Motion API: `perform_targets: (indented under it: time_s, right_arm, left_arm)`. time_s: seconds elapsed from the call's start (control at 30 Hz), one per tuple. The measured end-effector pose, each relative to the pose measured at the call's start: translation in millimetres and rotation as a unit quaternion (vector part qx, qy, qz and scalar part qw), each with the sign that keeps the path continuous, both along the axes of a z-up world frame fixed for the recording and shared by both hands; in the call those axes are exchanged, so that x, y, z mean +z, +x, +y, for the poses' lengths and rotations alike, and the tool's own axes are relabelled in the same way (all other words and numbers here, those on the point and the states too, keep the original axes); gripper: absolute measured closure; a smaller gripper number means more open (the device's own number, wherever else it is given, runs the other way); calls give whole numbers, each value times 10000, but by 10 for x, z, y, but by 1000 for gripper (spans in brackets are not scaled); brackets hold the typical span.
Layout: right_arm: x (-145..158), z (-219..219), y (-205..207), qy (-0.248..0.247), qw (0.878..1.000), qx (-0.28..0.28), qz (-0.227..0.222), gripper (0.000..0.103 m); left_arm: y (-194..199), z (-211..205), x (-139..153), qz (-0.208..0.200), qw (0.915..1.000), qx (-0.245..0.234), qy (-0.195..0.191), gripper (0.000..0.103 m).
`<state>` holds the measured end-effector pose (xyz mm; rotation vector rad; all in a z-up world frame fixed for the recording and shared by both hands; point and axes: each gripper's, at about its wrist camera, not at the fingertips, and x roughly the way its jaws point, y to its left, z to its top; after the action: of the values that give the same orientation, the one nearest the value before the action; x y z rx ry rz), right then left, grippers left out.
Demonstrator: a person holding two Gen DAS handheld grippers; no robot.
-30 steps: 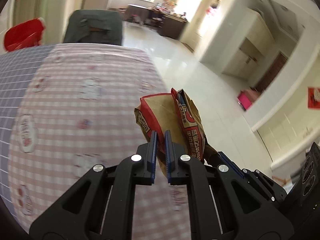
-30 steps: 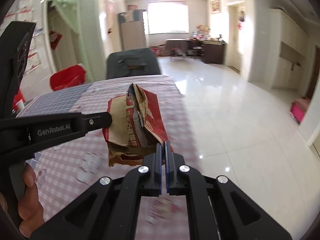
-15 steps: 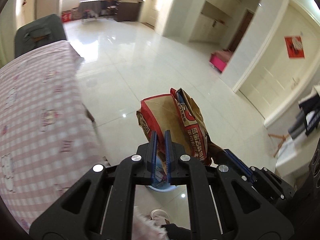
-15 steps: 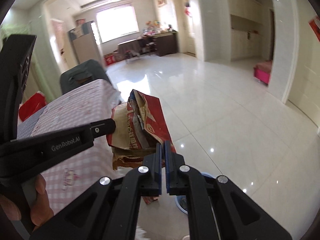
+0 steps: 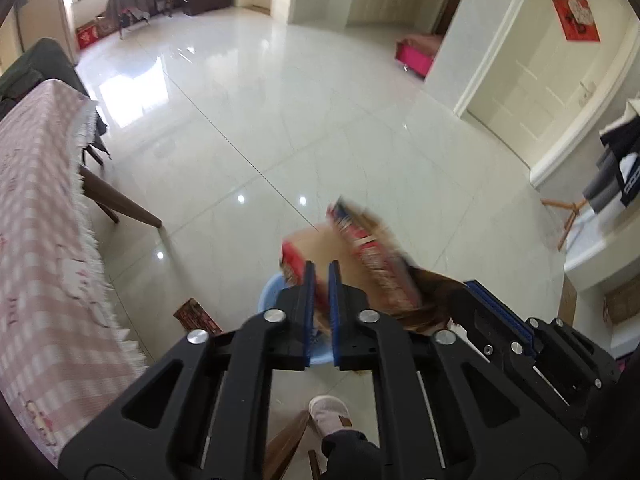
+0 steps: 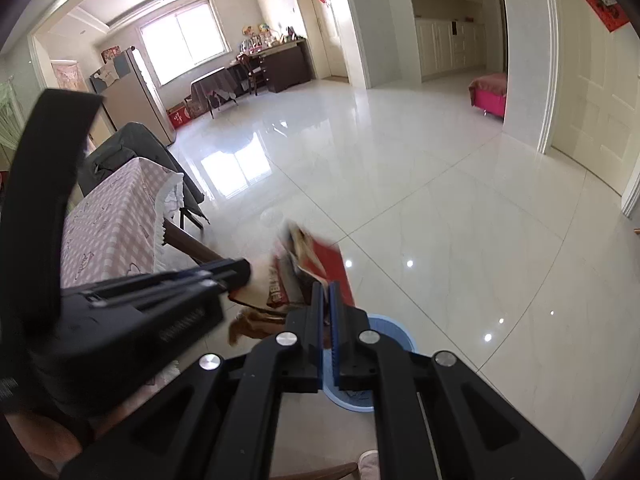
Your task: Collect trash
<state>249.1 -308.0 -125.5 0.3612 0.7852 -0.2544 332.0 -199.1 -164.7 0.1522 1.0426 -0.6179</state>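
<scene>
A crumpled brown and red paper bag point(image 5: 362, 254) hangs in the air between both grippers, blurred by motion. My left gripper point(image 5: 322, 270) pinches its near left edge, and its jaws are closing further on the paper. My right gripper point(image 6: 327, 294) is shut on the bag's red side point(image 6: 334, 268); in the left wrist view it shows at the bag's right point(image 5: 472, 292). A light blue bin point(image 5: 269, 292) stands on the floor straight below the bag, its rim point(image 6: 394, 330) showing past my right fingers. A red scrap point(image 5: 196, 314) lies on the floor left of the bin.
The table with the pink checked cloth point(image 5: 44, 240) and its wooden leg point(image 5: 120, 204) stand to the left. A person's slippered foot point(image 5: 329, 416) is just behind the bin. Glossy white floor tiles point(image 6: 460, 208) stretch ahead; a pink stool point(image 6: 490, 92) sits far right.
Both grippers have carried the bag off the table, rightward and down, to above the blue bin. The table has slid to the left of both views. Both stay clamped on the bag.
</scene>
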Motion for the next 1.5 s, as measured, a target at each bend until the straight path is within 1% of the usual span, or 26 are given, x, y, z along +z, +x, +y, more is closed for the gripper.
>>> perform_targets:
  time_s: [0.07,0.1,0.17,0.2,0.27,0.4,0.47,0.57,0.6,0.63,0.7,0.77,0.83,0.97,1.07,1.17,1.27,1.3,1.33,1.5]
  right_arm:
    - [-54,-45,28,26,10000,-22,64,100]
    - [-81,-36,61,35,10000,-36,83,100]
    - [-128,-50,92,55,9999,-38,88,100]
    - [-159,-64,121,23,9999,-59,99,100]
    - [-242,-106,196,115,9999,-5,86,100]
    - [-364,-165,297,176,9997,-45,178,100]
    - [-407,-173,309,197,9996,-39,209,100]
    - [-444,-158,329,261,9995,-26,191,100]
    - [-437,-139,340,282,9994,-12,179,100]
    - [-428,-141,324,290,9994,-7,163,100]
    - [-398,-150,319,332,9993,-35,144,100]
    - [-322,-135,303,452,9990,3,57,100]
    - [-217,-83,286,391,9992,40,-17,99]
    - [-23,19,223,436,9989,83,-141,99]
    - [107,115,127,352,9992,45,-171,98]
    - [227,182,27,336,9992,-17,-218,97]
    - [341,270,-87,289,9991,-65,-308,93]
    - [405,316,-139,236,9991,-101,-347,89]
    - [450,357,-178,206,9990,-122,-384,85]
    - [740,583,-392,104,9977,-106,-663,77]
  left_arm:
    - [20,-43,-46,35,10000,-9,32,97]
    - [35,-81,-79,-17,9999,5,142,97]
    - [82,-125,-121,23,9998,-5,186,97]
    - [99,-141,-148,15,9997,31,229,97]
    - [139,-156,-184,5,9996,103,249,97]
    - [236,-183,-366,249,9984,233,458,97]
    - [252,-192,-416,279,9975,247,607,97]
    - [264,-198,-422,296,9970,293,649,96]
    - [263,-202,-418,287,9968,343,661,91]
    - [275,-193,-408,272,9966,390,669,71]
    - [298,-87,-334,181,9957,661,623,39]
    - [302,13,-247,141,9960,733,487,39]
    - [286,97,-194,192,9964,724,396,39]
    - [194,222,-38,103,9972,690,282,38]
    - [50,343,141,-65,9977,633,230,38]
    - [-88,457,288,-243,9978,590,191,35]
    - [-273,592,481,-518,9969,565,173,34]
    - [-303,624,524,-591,9965,574,171,33]
    - [-358,678,593,-700,9956,601,138,33]
    - [-559,983,875,-1047,9920,702,-54,29]
